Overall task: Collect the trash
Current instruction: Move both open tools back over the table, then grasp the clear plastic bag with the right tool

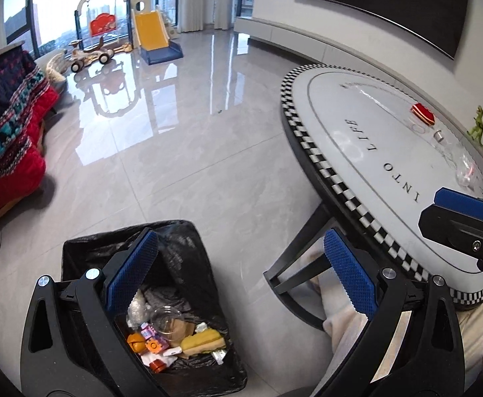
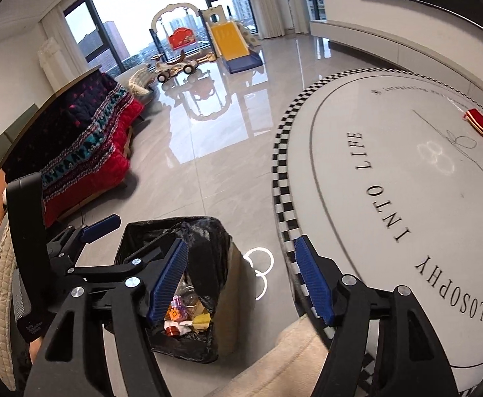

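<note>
Both claws stand apart, with nothing between the pads. The left claw (image 1: 241, 271) has black angular arms with round silver pivot bolts and flat blue pads (image 1: 132, 268) with a fine knurled grid. The right claw (image 2: 241, 281) is of the same build; its blue pads (image 2: 168, 278) are ribbed.

The bin (image 1: 75, 248) stands on the floor below and ahead of the left claw's left pad. It is rectangular, lined with a crinkled glossy black plastic bag. The trash (image 1: 175, 337) lies in its bottom: a clear plastic cup, a yellow spongy piece, an orange piece, a pink printed carton, a small red cap and white scraps. In the right wrist view the bin (image 2: 208, 231) sits under and just behind the right claw's left pad, with the left claw to its left.

The table (image 1: 357, 139) lies to the right of both claws. Its top is oval, smooth and glossy white, with a black-and-white checkered rim, dark printed letters and black legs. On its far side, well beyond the claws, lie a flat red packet (image 1: 422, 112) with gold edging, a small metal cylinder (image 1: 439, 135) and clear crumpled plastic (image 1: 466, 172).

The floor (image 1: 191, 132) is polished grey marbled tile with strong reflections. A cream fabric (image 2: 274, 357) lies below the right claw.
</note>
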`<state>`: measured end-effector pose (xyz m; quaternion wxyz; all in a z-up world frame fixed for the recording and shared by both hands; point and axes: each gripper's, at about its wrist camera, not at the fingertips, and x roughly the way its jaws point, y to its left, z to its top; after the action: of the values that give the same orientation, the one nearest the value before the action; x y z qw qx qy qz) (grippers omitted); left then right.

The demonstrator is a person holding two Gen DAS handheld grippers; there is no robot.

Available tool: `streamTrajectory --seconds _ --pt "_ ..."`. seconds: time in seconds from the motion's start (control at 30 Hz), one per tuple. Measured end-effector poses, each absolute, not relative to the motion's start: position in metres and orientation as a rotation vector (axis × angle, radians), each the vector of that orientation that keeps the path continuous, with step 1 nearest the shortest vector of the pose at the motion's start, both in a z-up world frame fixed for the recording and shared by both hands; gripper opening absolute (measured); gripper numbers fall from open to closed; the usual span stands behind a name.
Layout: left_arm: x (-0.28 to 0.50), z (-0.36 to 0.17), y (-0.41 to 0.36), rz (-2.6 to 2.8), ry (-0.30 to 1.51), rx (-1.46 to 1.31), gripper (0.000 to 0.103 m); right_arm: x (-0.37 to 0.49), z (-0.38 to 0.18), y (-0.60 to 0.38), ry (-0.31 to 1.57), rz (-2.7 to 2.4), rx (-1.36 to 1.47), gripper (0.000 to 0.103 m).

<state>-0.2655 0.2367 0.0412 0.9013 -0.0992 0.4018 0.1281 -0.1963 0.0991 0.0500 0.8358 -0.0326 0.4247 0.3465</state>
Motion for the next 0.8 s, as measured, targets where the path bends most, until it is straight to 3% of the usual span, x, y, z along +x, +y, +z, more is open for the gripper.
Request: streamTrajectory --seconds 0.8 --pt "-0.077 0.049 0.05 -0.096 0.915 -0.051 0.097 -0.016 0.043 -0.167 0.877 0.098 0.131 0.073"
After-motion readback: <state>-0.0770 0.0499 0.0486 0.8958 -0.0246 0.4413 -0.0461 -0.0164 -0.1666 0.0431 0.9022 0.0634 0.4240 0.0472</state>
